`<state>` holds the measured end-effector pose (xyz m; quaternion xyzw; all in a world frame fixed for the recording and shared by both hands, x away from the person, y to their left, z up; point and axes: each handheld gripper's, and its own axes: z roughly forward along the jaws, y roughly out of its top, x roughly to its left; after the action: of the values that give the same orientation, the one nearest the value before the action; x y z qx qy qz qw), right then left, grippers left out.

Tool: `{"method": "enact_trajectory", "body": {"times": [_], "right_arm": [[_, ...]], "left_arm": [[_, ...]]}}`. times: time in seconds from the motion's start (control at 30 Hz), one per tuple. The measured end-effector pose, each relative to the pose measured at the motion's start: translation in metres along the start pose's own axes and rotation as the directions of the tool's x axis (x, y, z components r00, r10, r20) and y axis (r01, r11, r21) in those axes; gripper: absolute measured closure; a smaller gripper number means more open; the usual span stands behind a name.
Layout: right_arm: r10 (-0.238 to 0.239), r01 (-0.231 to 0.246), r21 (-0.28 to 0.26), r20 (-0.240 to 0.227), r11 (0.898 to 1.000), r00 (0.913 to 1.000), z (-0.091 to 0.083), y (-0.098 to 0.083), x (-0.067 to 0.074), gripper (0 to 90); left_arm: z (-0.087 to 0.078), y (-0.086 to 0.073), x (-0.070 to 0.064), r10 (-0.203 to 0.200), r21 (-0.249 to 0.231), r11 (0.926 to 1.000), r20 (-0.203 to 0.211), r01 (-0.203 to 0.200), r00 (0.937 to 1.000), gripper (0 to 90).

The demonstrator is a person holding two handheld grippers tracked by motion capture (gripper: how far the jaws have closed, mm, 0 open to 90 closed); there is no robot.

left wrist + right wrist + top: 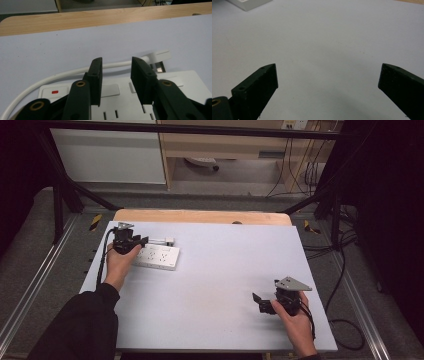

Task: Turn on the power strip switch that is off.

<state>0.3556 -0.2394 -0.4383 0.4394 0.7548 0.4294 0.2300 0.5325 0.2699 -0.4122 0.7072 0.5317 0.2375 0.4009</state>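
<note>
We see a white power strip [158, 256] lying flat at about ten o'clock on the pale surface [220, 285], with a red switch at one end, slotted sockets, and a white cord [62, 75] curving along its far side. Our left claw [116, 80] hangs over the strip's top, its jaws partly apart and gripping nothing we can see. At about four o'clock, our right claw [327, 82] rests low, its jaws wide apart over bare surface.

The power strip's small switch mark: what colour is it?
Red, on the white power strip; the mark shows best in the left gripper view.
</note>
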Motion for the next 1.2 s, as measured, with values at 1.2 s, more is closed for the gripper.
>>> {"method": "enact_trajectory", "body": {"times": [1.2], "right_arm": [[0.003,-0.003,0.002,-0.003,1.000,1.0000,0.000,0.000,0.000,2.8]], "left_arm": [[0.009,-0.009,-0.009,0.024,0.030,0.9992,0.061,-0.026,0.9979,90.0]]}}
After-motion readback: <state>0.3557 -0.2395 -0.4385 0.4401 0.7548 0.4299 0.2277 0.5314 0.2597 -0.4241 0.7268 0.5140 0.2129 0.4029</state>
